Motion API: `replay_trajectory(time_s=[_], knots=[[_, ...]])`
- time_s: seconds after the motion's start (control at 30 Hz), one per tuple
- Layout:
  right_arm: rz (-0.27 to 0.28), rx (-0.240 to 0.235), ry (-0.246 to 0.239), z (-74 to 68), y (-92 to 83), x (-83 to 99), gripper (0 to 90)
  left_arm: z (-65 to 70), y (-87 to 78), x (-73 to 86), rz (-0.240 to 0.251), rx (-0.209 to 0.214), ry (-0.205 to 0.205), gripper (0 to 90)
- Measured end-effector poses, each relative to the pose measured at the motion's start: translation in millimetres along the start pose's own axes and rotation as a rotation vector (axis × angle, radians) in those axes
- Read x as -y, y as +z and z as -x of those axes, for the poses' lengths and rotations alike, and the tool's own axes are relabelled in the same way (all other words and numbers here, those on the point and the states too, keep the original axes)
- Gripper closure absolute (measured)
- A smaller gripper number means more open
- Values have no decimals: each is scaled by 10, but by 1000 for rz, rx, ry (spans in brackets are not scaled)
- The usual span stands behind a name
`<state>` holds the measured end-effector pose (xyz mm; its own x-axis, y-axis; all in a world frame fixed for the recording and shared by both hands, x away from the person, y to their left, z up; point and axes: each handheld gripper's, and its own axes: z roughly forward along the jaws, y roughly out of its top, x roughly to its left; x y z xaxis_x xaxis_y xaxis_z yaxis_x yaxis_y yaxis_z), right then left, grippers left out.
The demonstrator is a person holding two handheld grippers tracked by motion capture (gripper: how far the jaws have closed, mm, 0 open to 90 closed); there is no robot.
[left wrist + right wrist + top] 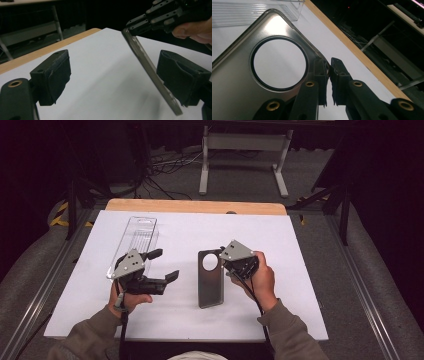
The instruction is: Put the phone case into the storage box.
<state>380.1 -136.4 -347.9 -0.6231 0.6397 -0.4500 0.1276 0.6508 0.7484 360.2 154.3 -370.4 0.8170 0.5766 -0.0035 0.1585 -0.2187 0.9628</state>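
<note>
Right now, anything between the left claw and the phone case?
Nothing visible. The left claw is open beside the phone case, with bare white table between them. The right claw pinches the case's corner. The clear plastic package lies farther back, off the path.

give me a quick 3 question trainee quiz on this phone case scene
1. True or false: the right gripper is shut on a corner of the phone case.
2. What lies on the white sheet beyond the left gripper?
A. a clear plastic package
B. a red mug
C. a metal spoon
3. How do the left gripper's jaws stand?

Key
1. True; in the right gripper view its jaws pinch the case's edge beside the round camera hole.
2. A, the clear plastic package.
3. Open, with nothing clamped; in the left gripper view the tilted case passes in front of one jaw.
</note>
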Motion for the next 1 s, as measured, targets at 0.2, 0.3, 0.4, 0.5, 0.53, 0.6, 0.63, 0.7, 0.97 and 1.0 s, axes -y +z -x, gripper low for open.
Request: replay_trajectory(time_s=[0.2,0.3,0.4,0.5,0.53,0.6,0.63,0.7,0.97,1.0], knots=[[10,57,-61,-119,-36,-40,840,84,203,-114,-15,12,-9,162],[20,82,-98,-198,-52,-67,840,112,288,-142,-30,4,0,188],[26,96,-119,-250,-54,-88,840,114,347,-159,-42,10,-19,239],[35,112,-138,-303,-64,-99,840,107,407,-159,-55,5,-20,294],[39,122,-143,-315,-70,-102,840,101,417,-157,-58,7,-30,309],[48,141,-157,-345,-90,-112,840,82,429,-153,-56,8,-38,401],[53,149,-162,-361,-102,-116,840,70,436,-149,-51,17,-45,412],[61,175,-176,-394,-118,-117,839,63,443,-146,-46,26,-46,486],[64,212,-195,-438,-121,-115,837,56,482,-147,-70,23,-33,625],[63,217,-197,-442,-115,-107,836,58,488,-143,-77,23,-28,638]])
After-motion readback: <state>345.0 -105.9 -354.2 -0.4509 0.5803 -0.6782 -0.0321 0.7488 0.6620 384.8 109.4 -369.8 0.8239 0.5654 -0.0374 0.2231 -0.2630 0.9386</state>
